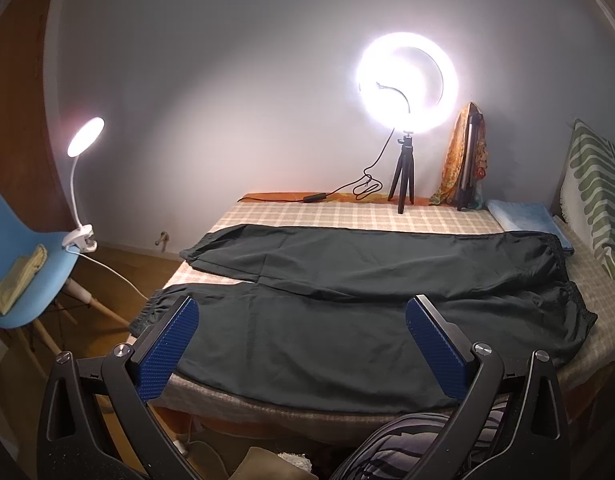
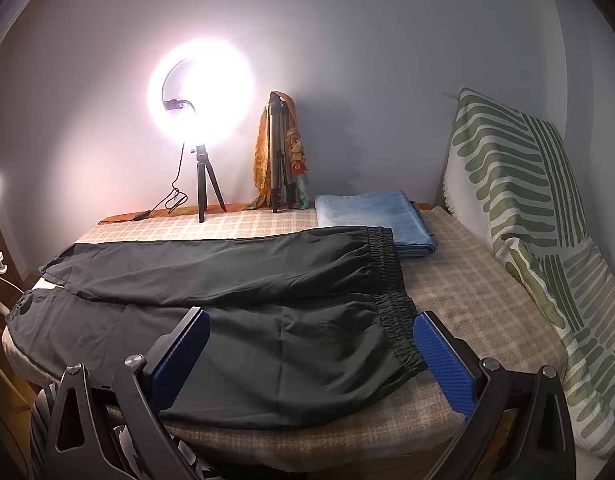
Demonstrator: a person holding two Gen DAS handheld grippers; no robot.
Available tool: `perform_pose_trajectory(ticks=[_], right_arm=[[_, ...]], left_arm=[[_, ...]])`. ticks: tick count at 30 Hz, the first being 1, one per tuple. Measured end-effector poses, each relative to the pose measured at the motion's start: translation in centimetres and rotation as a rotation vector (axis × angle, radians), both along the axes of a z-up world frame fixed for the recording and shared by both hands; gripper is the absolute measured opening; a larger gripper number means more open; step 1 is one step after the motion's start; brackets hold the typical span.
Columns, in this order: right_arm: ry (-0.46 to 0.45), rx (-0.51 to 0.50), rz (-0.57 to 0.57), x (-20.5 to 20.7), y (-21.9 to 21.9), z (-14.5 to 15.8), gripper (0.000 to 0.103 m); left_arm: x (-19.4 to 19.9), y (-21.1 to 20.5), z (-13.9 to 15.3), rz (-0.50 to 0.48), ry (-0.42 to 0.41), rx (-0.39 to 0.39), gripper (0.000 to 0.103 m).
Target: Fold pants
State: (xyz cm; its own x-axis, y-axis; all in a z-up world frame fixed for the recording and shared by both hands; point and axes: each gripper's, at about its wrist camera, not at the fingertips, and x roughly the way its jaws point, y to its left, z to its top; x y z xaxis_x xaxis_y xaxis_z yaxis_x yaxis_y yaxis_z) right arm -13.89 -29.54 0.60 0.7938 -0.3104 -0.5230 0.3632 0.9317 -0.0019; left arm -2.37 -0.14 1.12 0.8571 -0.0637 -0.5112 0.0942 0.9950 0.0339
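We see bed (image 1: 347,216) with checked cover; black pants (image 1: 347,280) spread flat across it, legs side by side, waistband (image 2: 391,280) at right. Ring light (image 1: 405,80) on tripod behind. Our left gripper (image 1: 303,316) and right gripper (image 2: 311,328) both spread wide, grasping nothing.

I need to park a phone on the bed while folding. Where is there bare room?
Bare checked cover lies between the pants waistband and the striped cushion, and in a strip between the pants and the ring light tripod. The back wall edge is crowded: tripods, cable, blue folded cloth.
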Motion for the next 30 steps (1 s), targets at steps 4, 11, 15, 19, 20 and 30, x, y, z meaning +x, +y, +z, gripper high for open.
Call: perform_pose_trajectory(ticks=[4,11,15,19,20,30], right_arm=[[0.002,-0.002,0.002,0.03,0.03,0.12,0.103],[0.002,-0.002,0.002,0.19,0.20,0.05,0.103],[0.005,-0.005,0.004,0.37,0.21,0.03,0.103],[0.001,0.003,0.009,0.32,0.24,-0.02,0.103],[0.000,0.007,0.013,0.35,0.18,-0.07,0.103],[-0.001,0.008,0.022,0.33,0.40,-0.17,0.103]], left_arm=[[-0.05,-0.20,0.11,0.001,-0.006,0.002,0.103],[0.03,-0.06,0.12,0.006,-0.007,-0.007,0.103],[0.07,0.00,0.17,0.006,-0.007,-0.006,0.103],[0.12,0.06,0.22,0.006,-0.007,-0.002,0.103],[0.12,-0.02,0.22,0.006,-0.007,-0.003,0.103],[-0.01,-0.17,0.43,0.005,-0.014,-0.003,0.103]])
